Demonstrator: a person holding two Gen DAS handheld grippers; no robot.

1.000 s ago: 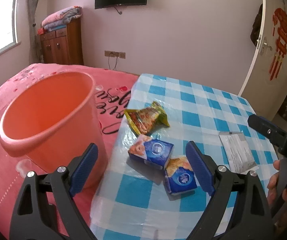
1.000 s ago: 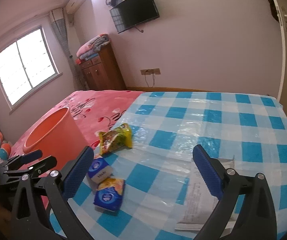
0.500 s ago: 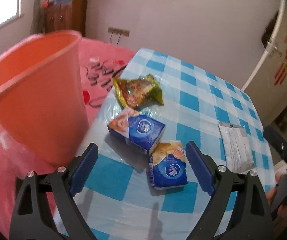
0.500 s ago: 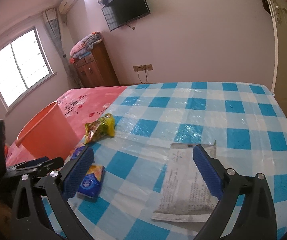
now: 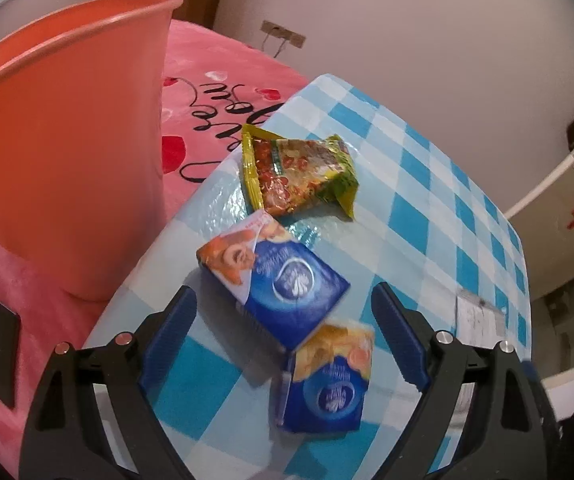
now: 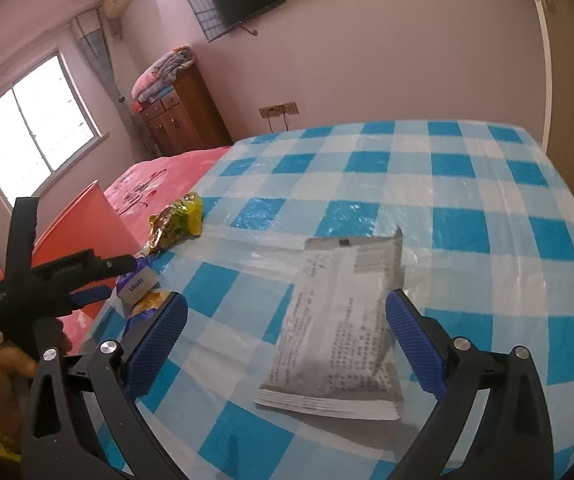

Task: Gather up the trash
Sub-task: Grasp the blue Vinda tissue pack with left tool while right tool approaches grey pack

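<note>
Since a second ago both grippers have come down toward the checked tablecloth point(image 6: 467, 184): in the left wrist view the two blue tissue packs have grown large and slid between the fingers, and in the right wrist view the grey sachet, then low and partly hidden, now sits squarely ahead. The left gripper point(image 5: 283, 320) hangs released, jaws wide and clamping nothing, with the larger blue tissue pack point(image 5: 275, 276) dead centre between its pads and the smaller blue tissue pack point(image 5: 327, 380) touching it at about five o'clock. The right gripper point(image 6: 287, 336) is likewise spread and empty, the grey sachet point(image 6: 339, 332) lying flat between its fingers without contact. As for progress, I judge the collecting has not begun: all the trash still lies on the cloth, and what shows of the orange bin point(image 5: 67, 120), at ten o'clock from the left gripper on the pink bedspread point(image 5: 223, 80), reveals nothing inside, though its bottom is hidden. Counted: two blue tissue packs, one green-and-red snack wrapper point(image 5: 299, 172) at twelve o'clock beyond them, one grey sachet, so four pieces of trash; one bin; two grippers.
</note>
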